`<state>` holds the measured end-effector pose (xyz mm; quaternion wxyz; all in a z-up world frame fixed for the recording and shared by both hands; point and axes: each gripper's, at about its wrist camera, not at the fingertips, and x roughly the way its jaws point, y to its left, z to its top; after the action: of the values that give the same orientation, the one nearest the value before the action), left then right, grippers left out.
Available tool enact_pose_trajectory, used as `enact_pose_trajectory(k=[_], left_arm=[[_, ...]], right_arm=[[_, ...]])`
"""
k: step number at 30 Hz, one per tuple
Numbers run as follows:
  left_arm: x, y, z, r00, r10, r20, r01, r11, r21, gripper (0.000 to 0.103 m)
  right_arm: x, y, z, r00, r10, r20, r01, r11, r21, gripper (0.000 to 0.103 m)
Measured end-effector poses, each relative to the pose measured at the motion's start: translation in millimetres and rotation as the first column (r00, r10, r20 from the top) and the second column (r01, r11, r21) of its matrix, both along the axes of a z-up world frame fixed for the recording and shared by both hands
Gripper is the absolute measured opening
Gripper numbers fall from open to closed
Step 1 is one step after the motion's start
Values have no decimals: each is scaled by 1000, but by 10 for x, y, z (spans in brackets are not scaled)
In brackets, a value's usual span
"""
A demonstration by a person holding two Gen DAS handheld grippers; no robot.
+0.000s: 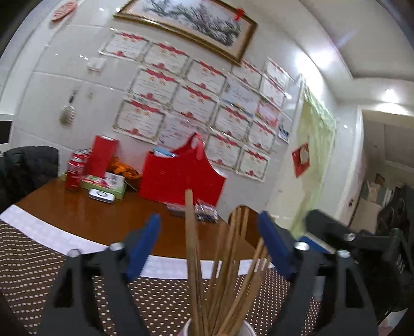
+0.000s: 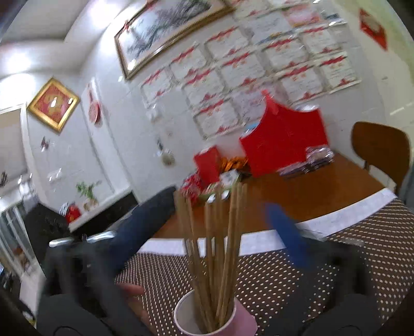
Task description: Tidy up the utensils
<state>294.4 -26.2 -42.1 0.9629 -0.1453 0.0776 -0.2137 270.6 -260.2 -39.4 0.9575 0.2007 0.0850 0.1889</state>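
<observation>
Upright, chopsticks (image 2: 220, 248) fan from a pink cup (image 2: 207, 319).

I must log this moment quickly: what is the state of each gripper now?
Left gripper: open, holding nothing; the chopsticks stand between its pads untouched.
Right gripper: open, holding nothing; chopsticks in the cup stand between.

A lived-in home dining room

White tiled wall (image 1: 64, 85) at twelve o'clock carries rows of red-trimmed paper certificates (image 1: 196, 103) under a gold-framed landscape painting (image 1: 189, 23); a glossy brown wooden table (image 1: 85, 214) holds red drink cans (image 1: 75, 168) at ten o'clock.
</observation>
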Motion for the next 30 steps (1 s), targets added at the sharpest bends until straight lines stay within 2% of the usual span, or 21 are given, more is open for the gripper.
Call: enact_pose_trajectory(k=[4, 8, 17, 23, 30], left_arm=[[-145, 73, 144, 998, 57, -24, -55, 996, 73, 83], [-413, 102, 326, 992, 124, -27, -117, 979, 170, 84], [-1178, 164, 692, 976, 217, -18, -203, 938, 279, 84], [-1670, 177, 836, 965, 261, -14, -244, 919, 310, 87], [-2070, 219, 863, 945, 324, -42, -293, 898, 329, 90]], right_arm=[[-154, -84, 92, 999, -38, -29, 38, 999, -5, 98], [-306, -103, 176, 994, -88, -68, 85, 996, -39, 98], [-861, 29, 380, 982, -134, -133, 114, 983, -147, 98], [-1297, 144, 502, 979, -150, -135, 119, 970, -214, 98], [-1740, 235, 550, 975, -179, -131, 136, 950, -280, 98]])
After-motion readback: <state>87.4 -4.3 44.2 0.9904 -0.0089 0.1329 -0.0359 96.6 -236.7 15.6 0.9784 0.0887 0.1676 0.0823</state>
